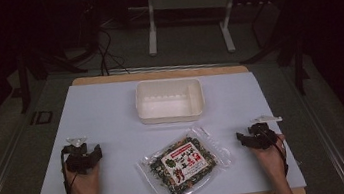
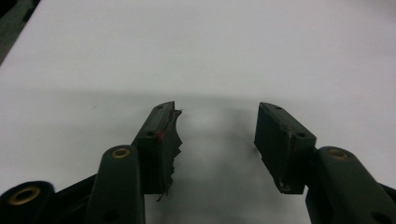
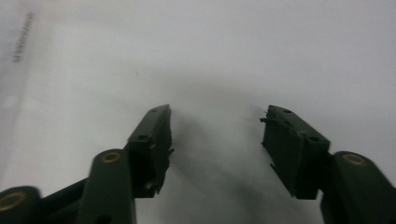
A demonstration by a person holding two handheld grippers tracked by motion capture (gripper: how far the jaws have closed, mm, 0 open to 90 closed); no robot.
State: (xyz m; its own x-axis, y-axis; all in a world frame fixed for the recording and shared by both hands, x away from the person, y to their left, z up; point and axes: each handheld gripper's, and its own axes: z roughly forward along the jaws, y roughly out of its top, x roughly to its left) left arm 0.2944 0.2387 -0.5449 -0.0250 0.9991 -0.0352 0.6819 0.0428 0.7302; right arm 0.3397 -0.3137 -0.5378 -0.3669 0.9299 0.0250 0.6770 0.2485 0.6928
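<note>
Our left gripper (image 1: pixel 83 156) rests at lower left and our right gripper (image 1: pixel 257 135) at lower right, both released with nothing between the jaws. The bag (image 1: pixel 185 162) lies flat at lower centre, just below the tub (image 1: pixel 169 100). We judge it best to pinch opposite bag edges, low and level, then lift together.

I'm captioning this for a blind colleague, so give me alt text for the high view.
A clear snack packet lies on a white table between two open hand-held grippers, the left gripper and right gripper. An empty white tray sits behind it.
</note>
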